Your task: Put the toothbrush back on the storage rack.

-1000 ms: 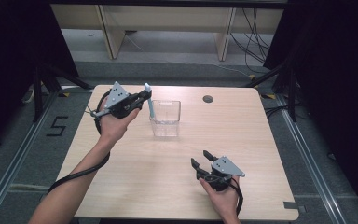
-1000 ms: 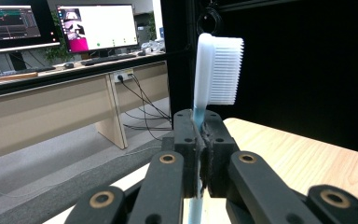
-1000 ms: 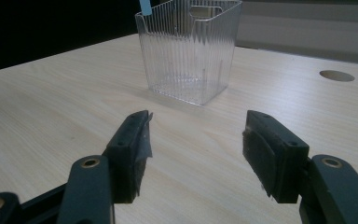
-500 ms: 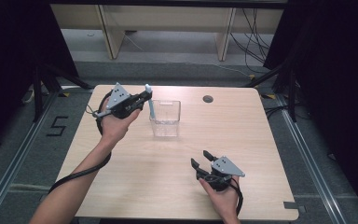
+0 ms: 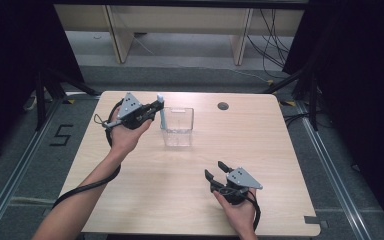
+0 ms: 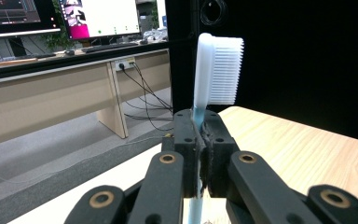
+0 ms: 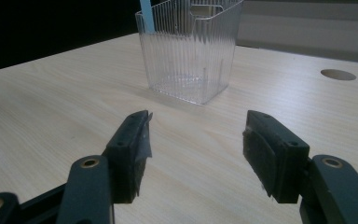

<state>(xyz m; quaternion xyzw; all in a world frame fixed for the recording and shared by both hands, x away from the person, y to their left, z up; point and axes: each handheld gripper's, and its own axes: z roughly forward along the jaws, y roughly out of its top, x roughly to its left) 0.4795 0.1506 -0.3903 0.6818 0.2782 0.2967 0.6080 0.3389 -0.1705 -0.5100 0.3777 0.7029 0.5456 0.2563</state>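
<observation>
Two grippers are held over a wooden table [image 5: 145, 200]. The left gripper [image 5: 156, 106] is seen near the far left corner, and its jaws are clenched on the light blue handle of a toothbrush [image 6: 216, 70], which is kept upright with its white bristled head above the jaws. The toothbrush [image 5: 162, 114] is placed just beside the left wall of a clear ribbed plastic container [image 5: 178, 128]; whether its lower end is inside that container or only against it cannot be told. The container is stood on the table toward the middle of the far edge, with a small round hole [image 5: 223, 106] in the tabletop to its right. The right gripper [image 5: 217, 169] is held low near the near right corner, well apart from the container [image 7: 189, 51], and its jaws are released, with nothing between the pads.
</observation>
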